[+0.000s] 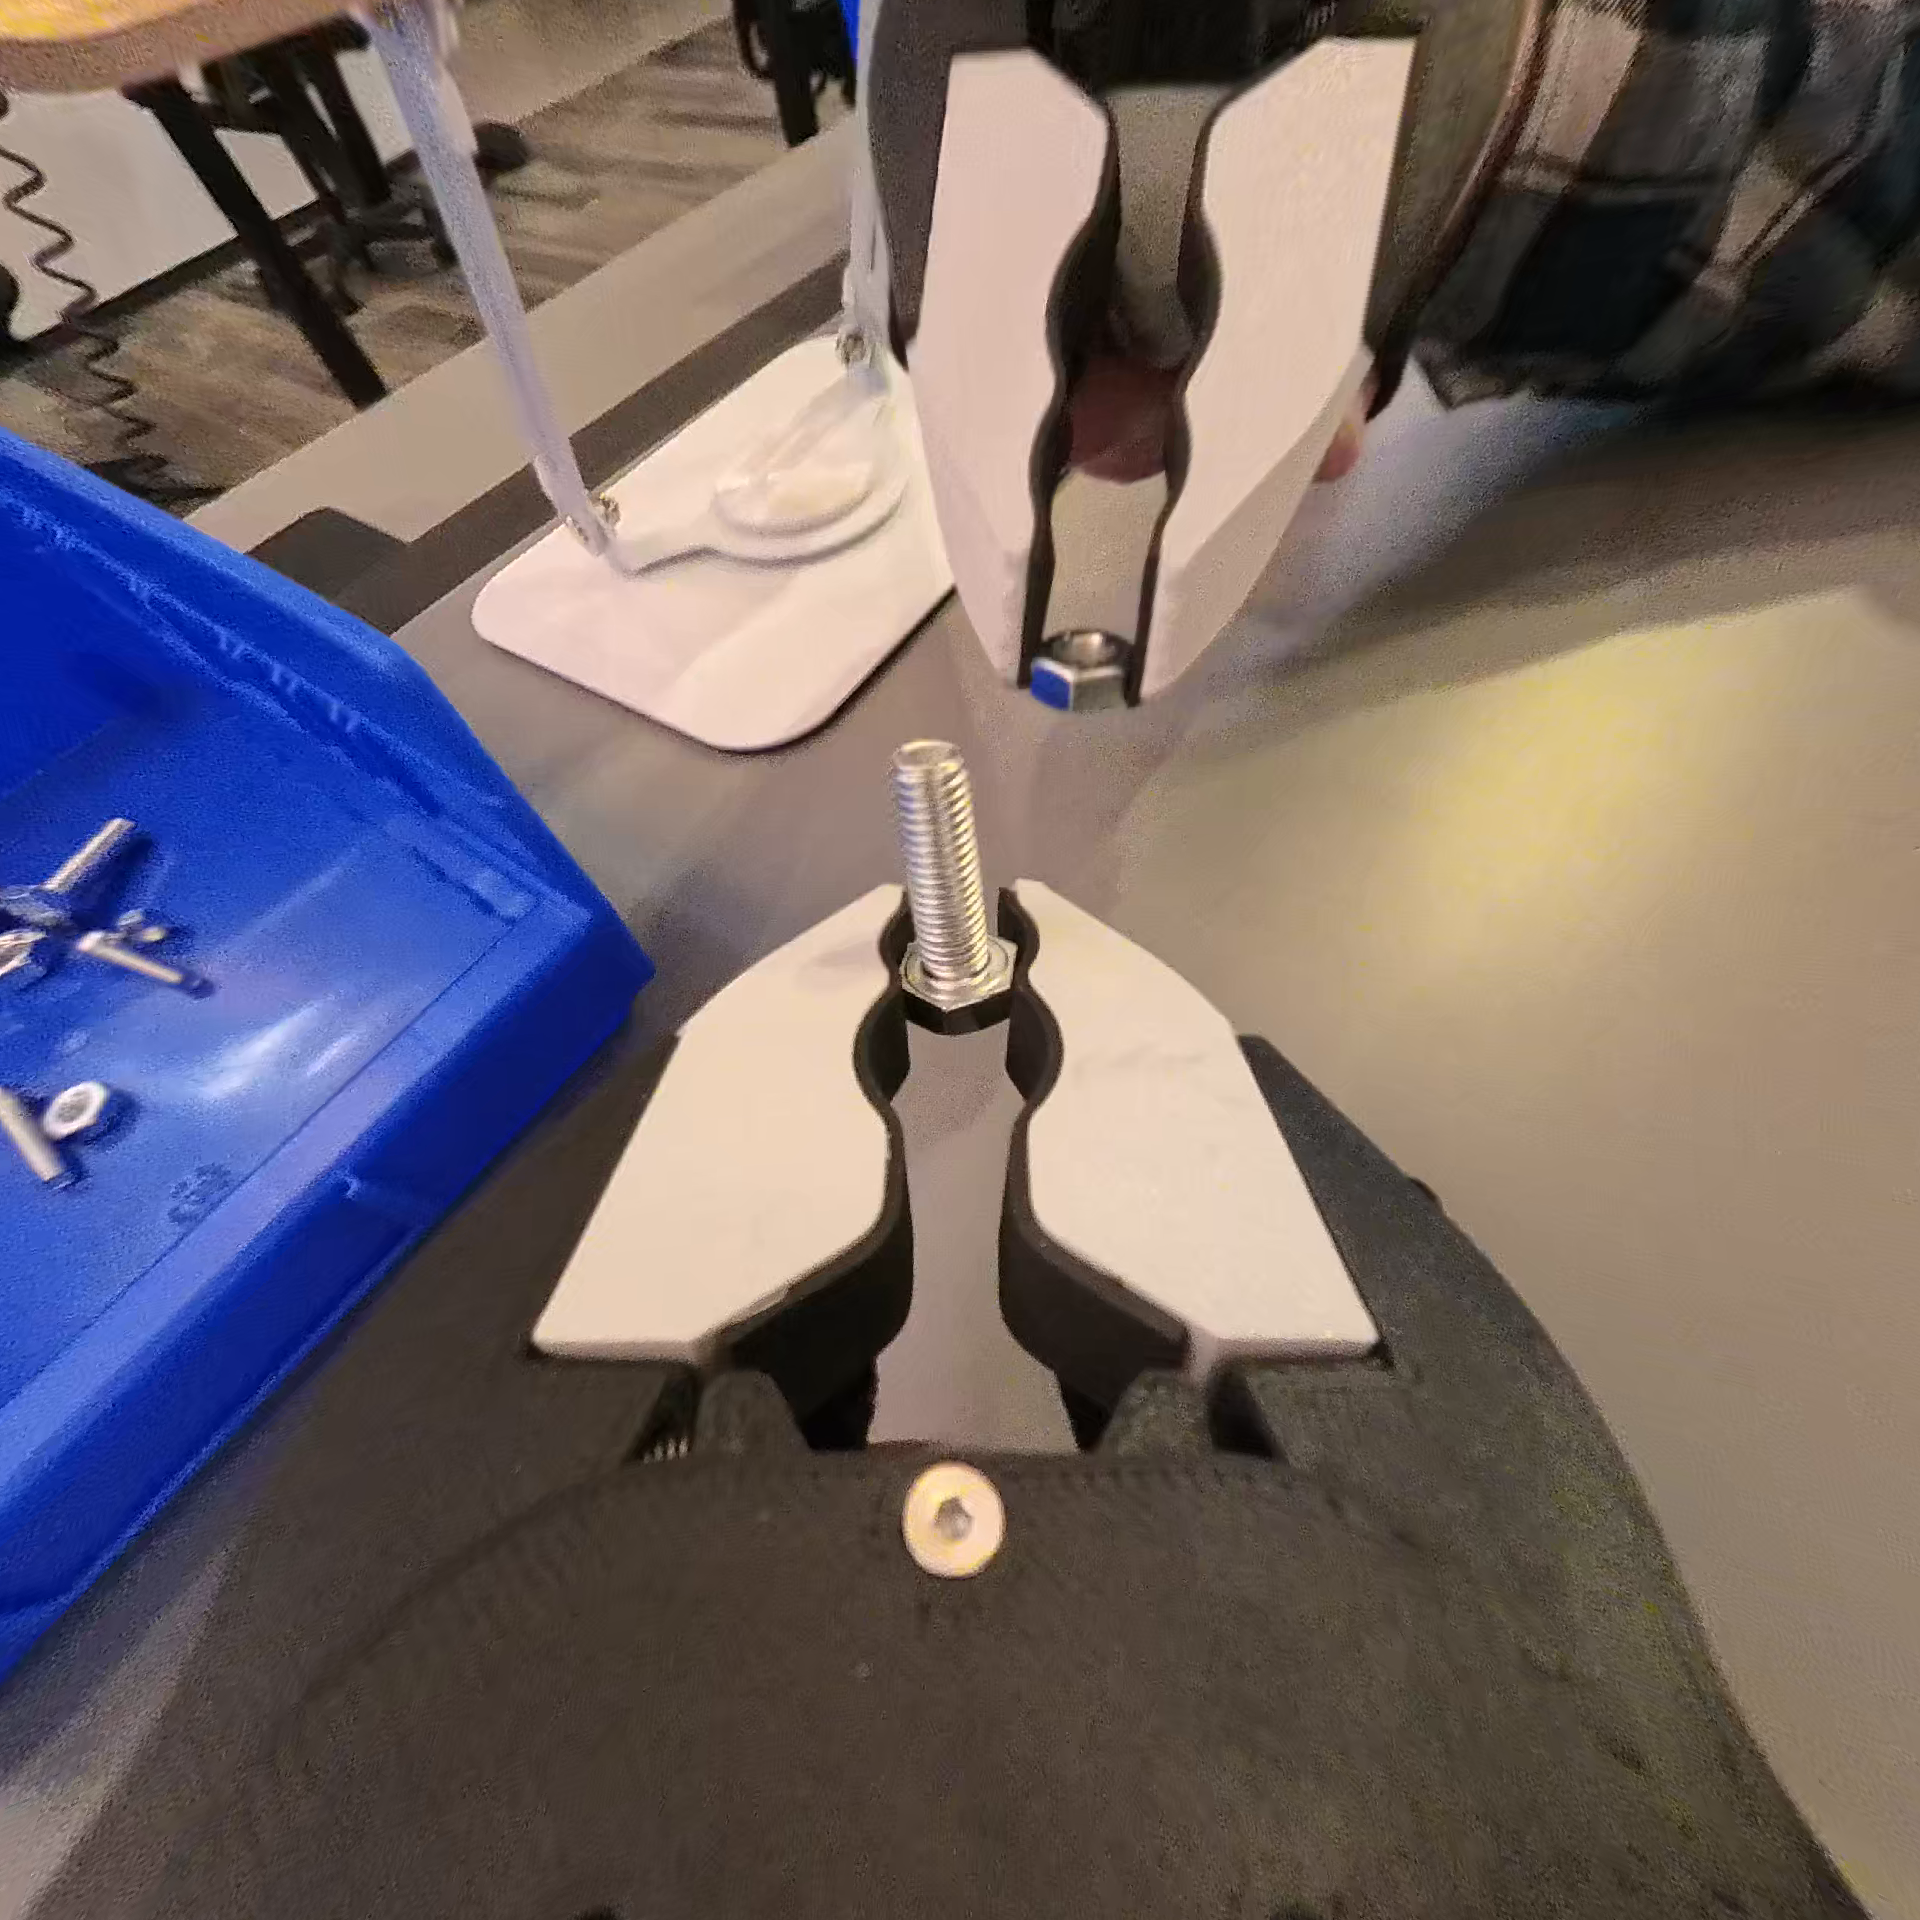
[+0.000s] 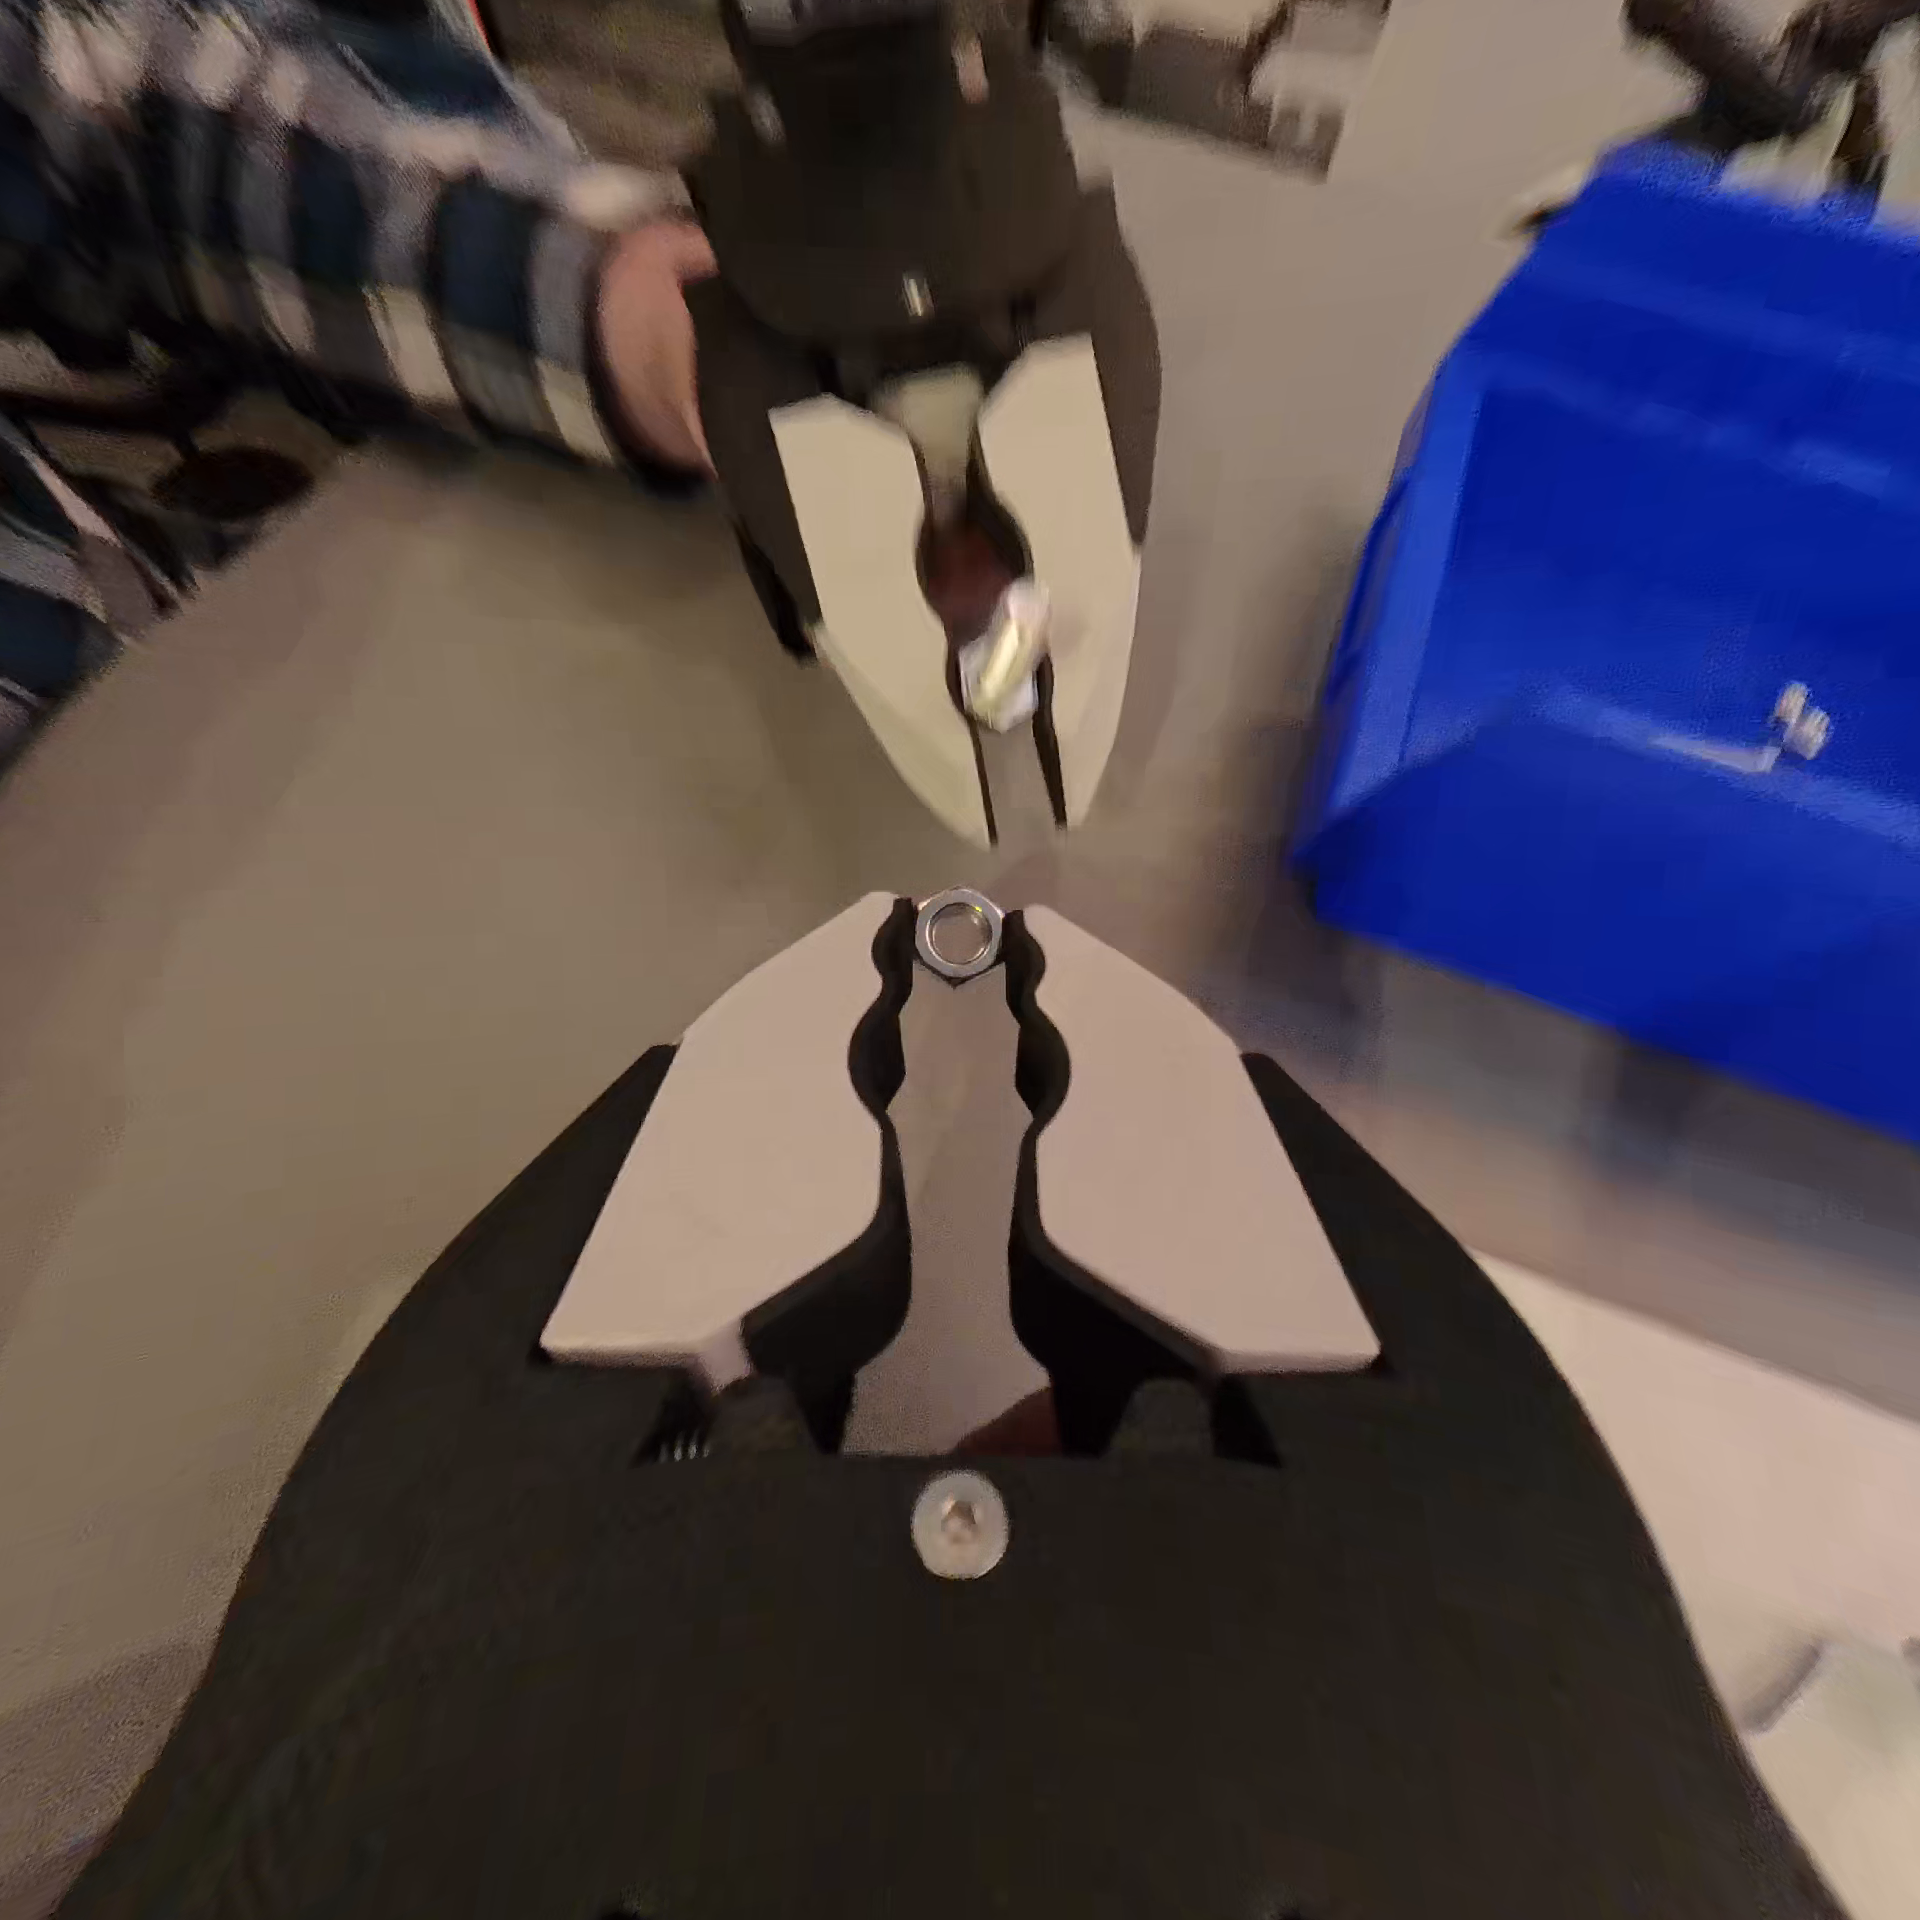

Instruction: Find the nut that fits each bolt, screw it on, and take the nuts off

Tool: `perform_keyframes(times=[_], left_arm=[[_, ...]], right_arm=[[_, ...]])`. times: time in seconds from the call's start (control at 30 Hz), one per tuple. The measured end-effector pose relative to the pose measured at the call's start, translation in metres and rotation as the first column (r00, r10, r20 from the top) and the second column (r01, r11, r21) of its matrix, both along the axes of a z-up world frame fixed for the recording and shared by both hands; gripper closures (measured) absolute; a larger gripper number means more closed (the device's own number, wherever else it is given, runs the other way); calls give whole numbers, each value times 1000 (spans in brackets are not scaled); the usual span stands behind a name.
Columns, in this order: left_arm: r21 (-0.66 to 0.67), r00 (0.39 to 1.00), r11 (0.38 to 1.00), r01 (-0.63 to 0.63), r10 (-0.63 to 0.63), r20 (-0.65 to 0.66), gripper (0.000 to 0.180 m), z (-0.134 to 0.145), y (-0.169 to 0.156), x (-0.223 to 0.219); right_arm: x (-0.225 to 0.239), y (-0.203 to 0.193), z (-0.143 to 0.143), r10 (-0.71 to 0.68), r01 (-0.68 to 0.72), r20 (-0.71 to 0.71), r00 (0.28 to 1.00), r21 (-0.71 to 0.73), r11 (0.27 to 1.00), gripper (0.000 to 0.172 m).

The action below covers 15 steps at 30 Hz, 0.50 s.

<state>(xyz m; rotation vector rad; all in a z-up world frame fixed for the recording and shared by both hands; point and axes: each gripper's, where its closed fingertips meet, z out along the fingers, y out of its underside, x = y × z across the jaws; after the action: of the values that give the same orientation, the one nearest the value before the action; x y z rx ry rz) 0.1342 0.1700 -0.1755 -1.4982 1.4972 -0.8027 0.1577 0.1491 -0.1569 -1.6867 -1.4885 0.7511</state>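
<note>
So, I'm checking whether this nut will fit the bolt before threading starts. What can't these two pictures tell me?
- Nut thread: too small in the right wrist view; the left wrist view shows it edge-on.
- Bolt in the right wrist view: motion blur, half hidden between the left tool's fingers.
- Bolt head underside: hidden by those fingers.
- Bin parts: cut off by the left edge, blurred.
- Fit: cannot tell.
</note>
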Motion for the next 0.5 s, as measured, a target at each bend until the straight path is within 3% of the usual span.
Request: perform_keyframes(times=[0.17, 0.5], left_arm=[[-66, 995, 994, 92, -89, 52, 166, 7, -14, 0], [-173, 939, 923, 344, -335, 77, 167, 13, -52, -9]], right_arm=[[-29, -6, 45, 100, -94, -49, 994, 108, 990, 154], [-54, -21, 49, 286, -290, 46, 957, 139, 947, 154]])
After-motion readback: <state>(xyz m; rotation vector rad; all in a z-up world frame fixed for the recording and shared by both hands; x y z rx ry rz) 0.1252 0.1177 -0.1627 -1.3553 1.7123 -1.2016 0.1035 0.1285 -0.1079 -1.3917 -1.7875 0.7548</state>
